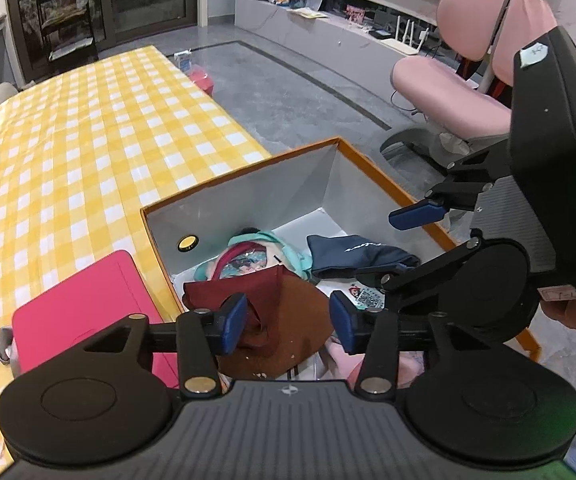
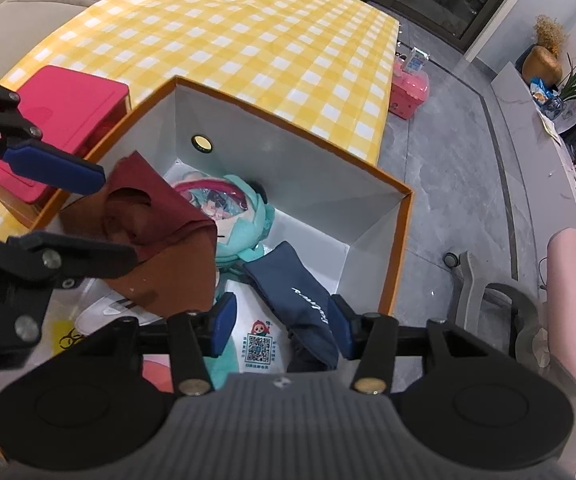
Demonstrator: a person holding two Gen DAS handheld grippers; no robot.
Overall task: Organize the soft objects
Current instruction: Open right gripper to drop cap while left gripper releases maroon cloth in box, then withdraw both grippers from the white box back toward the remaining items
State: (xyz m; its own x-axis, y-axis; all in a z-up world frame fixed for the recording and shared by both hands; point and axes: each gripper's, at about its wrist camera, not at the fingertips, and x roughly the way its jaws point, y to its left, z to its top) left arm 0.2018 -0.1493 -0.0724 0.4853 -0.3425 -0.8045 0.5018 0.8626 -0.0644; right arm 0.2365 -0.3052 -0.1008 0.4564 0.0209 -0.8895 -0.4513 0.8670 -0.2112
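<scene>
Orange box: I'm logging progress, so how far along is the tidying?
Done: the teal plush doll and navy fabric pouch lie inside the orange-rimmed box. In hand: the maroon cloth sits between the open left gripper, unpressed. Left: none visible on the yellow checked tablecloth.

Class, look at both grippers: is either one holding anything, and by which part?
Nothing is held. The left gripper stands open around the maroon cloth; the right gripper is open too.

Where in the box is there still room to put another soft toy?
Bare floor shows in the far corner of the orange box, beyond the navy pouch. The near side is crowded: maroon cloth, teal plush doll.
</scene>
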